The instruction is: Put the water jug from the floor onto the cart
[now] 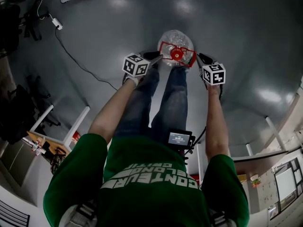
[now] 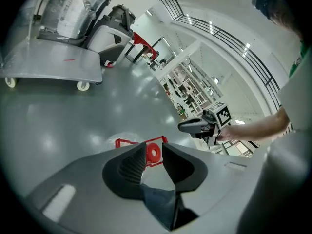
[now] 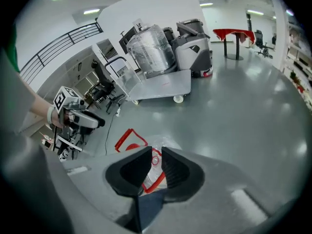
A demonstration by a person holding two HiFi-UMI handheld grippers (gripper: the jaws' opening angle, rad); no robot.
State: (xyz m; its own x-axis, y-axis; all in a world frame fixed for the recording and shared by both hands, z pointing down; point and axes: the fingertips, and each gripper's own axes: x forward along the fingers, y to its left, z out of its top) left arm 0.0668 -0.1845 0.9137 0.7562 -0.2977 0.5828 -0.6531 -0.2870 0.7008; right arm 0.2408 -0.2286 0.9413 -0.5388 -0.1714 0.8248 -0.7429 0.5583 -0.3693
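Progress: nothing lifted yet; the water jug (image 1: pixel 176 38) stands on the floor (image 1: pixel 246 37). Grasping, lifting and carrying all remain, I judge.
Jug: clear crinkled body, red cap (image 1: pixel 177 54), red frame handle (image 2: pixel 126 142) on top.
Left gripper (image 1: pixel 155 56): just left of the jug, jaws spread, empty.
Right gripper (image 1: pixel 202 58): just right of the jug, jaws spread, empty.
Cart (image 3: pixel 161 86): well apart from the jug.

The person's green shirt (image 1: pixel 147 174) carries white capital print, seen upside down near the camera; its larger line looks like "CONTEUR", and the smaller line under it is too distorted to read. A small dark screen (image 1: pixel 179 137) at the person's waist shows pale digits too small to make out. The cube (image 1: pixel 135 64) on the left hand-held gripper (image 1: pixel 160 57) and the cube (image 1: pixel 214 73) on the right hand-held gripper (image 1: pixel 200 56) bear black-and-white square markers without letters.
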